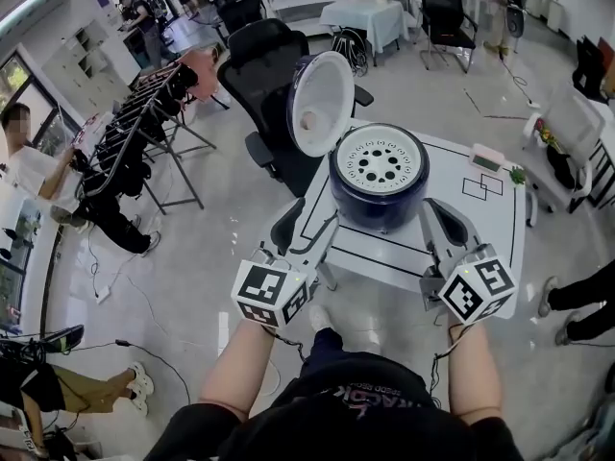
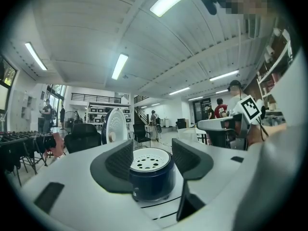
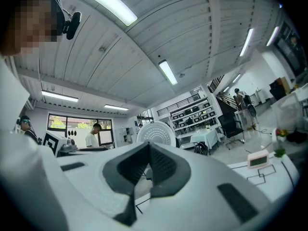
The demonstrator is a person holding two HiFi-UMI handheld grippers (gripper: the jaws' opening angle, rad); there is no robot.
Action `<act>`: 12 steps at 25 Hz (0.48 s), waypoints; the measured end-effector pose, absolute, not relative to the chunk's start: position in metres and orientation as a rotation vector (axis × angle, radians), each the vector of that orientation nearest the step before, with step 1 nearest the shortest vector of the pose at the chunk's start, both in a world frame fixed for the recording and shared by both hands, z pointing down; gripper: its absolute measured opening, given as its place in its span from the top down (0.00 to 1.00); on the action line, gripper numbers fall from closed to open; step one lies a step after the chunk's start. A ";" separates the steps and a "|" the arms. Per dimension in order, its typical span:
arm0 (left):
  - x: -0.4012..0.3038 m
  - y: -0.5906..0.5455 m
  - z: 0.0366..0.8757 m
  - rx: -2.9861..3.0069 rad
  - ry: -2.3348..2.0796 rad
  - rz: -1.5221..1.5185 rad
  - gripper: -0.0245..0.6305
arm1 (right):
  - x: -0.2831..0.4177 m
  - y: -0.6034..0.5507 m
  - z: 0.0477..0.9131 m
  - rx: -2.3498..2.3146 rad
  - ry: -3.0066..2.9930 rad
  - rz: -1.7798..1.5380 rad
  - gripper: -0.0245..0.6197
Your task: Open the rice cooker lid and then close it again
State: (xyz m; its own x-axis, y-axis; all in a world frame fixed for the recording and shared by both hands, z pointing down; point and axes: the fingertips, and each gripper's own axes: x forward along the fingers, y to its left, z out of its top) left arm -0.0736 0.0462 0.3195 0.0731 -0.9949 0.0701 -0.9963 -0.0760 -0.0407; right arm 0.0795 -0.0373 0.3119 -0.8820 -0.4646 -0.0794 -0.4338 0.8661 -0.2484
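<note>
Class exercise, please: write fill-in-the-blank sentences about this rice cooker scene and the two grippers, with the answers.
The rice cooker has a dark ___ body.
Its lid stands ___.
The left gripper has its jaws apart; the right gripper has them ___.
Answers: blue; open; shut.

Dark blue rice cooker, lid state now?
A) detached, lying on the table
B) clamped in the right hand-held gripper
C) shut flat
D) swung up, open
D: the round white lid stands upright at the far rim of the dark blue rice cooker, leaving the perforated white inner plate exposed.
</note>
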 end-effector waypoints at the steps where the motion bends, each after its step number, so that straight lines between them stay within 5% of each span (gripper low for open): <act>1: -0.075 0.045 0.320 2.286 -2.123 0.124 0.58 | 0.079 -0.039 0.313 -0.703 2.903 -0.340 0.96; 12: -0.100 0.045 0.307 2.233 -2.192 0.085 0.58 | 0.064 -0.045 0.309 -0.665 2.924 -0.338 0.96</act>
State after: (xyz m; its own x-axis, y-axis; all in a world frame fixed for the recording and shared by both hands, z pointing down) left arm -0.1005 0.0452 0.3069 0.0180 -0.9988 0.0465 -0.9994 -0.0194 -0.0300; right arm 0.0644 -0.0446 0.3090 -0.8956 -0.4393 -0.0703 -0.4116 0.8782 -0.2435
